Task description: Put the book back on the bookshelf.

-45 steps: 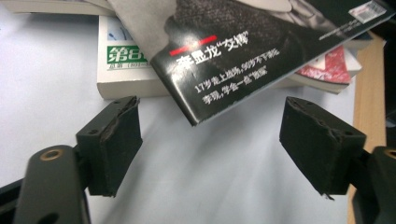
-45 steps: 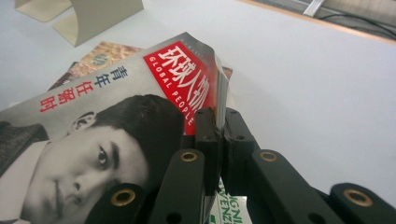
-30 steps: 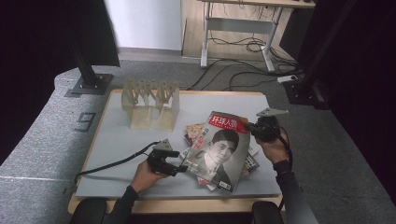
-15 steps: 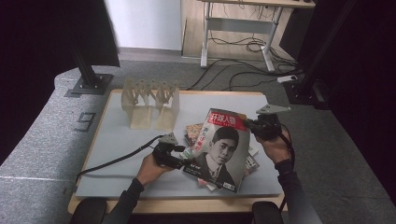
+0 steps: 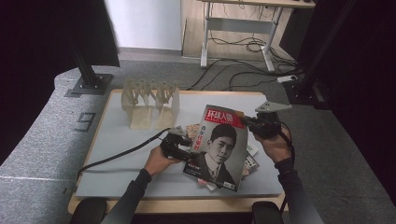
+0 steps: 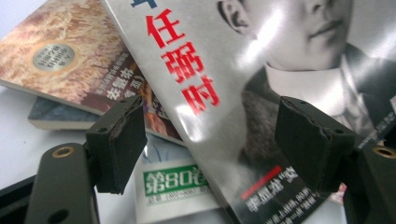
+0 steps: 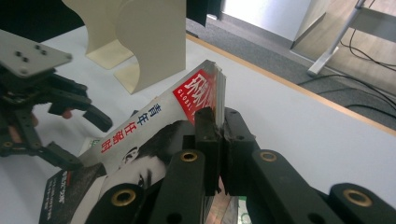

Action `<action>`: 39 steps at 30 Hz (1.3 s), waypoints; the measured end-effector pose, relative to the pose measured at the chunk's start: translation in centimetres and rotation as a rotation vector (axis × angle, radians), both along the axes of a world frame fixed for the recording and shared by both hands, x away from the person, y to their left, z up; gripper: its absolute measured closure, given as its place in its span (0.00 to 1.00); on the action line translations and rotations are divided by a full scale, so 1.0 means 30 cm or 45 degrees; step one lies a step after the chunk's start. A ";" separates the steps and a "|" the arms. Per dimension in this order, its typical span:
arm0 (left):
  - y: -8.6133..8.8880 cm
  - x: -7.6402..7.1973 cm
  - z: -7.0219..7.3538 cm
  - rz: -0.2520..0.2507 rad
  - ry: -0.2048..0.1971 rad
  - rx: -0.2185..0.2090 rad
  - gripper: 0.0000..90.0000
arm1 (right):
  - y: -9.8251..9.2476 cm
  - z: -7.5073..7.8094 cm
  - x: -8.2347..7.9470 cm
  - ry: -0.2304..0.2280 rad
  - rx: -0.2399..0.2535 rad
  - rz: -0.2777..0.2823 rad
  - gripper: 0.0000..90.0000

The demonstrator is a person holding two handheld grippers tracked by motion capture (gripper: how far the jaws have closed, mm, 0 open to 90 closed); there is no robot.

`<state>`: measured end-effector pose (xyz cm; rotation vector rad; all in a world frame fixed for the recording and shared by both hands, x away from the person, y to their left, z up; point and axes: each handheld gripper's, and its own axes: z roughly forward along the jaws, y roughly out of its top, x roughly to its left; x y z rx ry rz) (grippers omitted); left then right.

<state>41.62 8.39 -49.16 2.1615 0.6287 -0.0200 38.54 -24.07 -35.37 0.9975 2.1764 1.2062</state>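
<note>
A magazine (image 5: 219,144) with a red title band and a man's portrait on its cover stands tilted above a pile of other magazines (image 5: 251,161). My right gripper (image 5: 250,123) is shut on its top right corner; the right gripper view has the two jaws pinching the page edges (image 7: 217,126). At the cover's left edge my left gripper (image 5: 182,148) is open. In the left gripper view the pads (image 6: 119,142) stand wide apart with the cover (image 6: 224,84) just beyond them, touching neither.
A cream slotted rack (image 5: 149,102) stands at the back left of the grey table mat (image 5: 116,154). Below the lifted cover lie a brown-covered book (image 6: 60,56) and a magazine with a green label (image 6: 173,182). The left gripper's cable (image 5: 116,156) trails across the mat.
My left gripper has moved right and away from me, up to the cover's left edge. The right gripper has lifted the magazine's corner a little higher.
</note>
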 end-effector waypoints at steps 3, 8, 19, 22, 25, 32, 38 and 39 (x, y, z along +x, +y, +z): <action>0.000 0.019 -0.003 0.003 0.022 -0.020 0.27 | 0.006 0.010 -0.004 -0.011 0.005 0.015 0.95; -0.002 0.045 -0.016 -0.001 0.055 -0.052 0.27 | 0.016 0.022 -0.010 -0.025 0.002 0.035 0.95; -0.004 0.068 -0.015 -0.029 0.107 -0.142 0.36 | 0.033 0.040 -0.020 -0.052 0.009 0.079 0.95; -0.001 0.061 -0.002 0.000 0.100 -0.131 0.44 | 0.036 0.042 -0.020 -0.055 0.010 0.088 0.95; 0.005 0.055 0.009 0.007 0.102 -0.114 0.53 | 0.038 0.042 -0.021 -0.054 0.020 0.095 0.95; 0.012 0.036 0.039 0.004 0.128 -0.168 0.75 | 0.032 0.051 -0.024 -0.061 0.038 0.098 0.95; 0.026 0.020 0.076 0.004 0.112 -0.223 0.87 | 0.023 0.059 -0.023 -0.073 0.048 0.084 0.95; 0.028 0.018 0.081 0.007 0.103 -0.223 0.87 | 0.022 0.062 -0.022 -0.073 0.053 0.083 0.95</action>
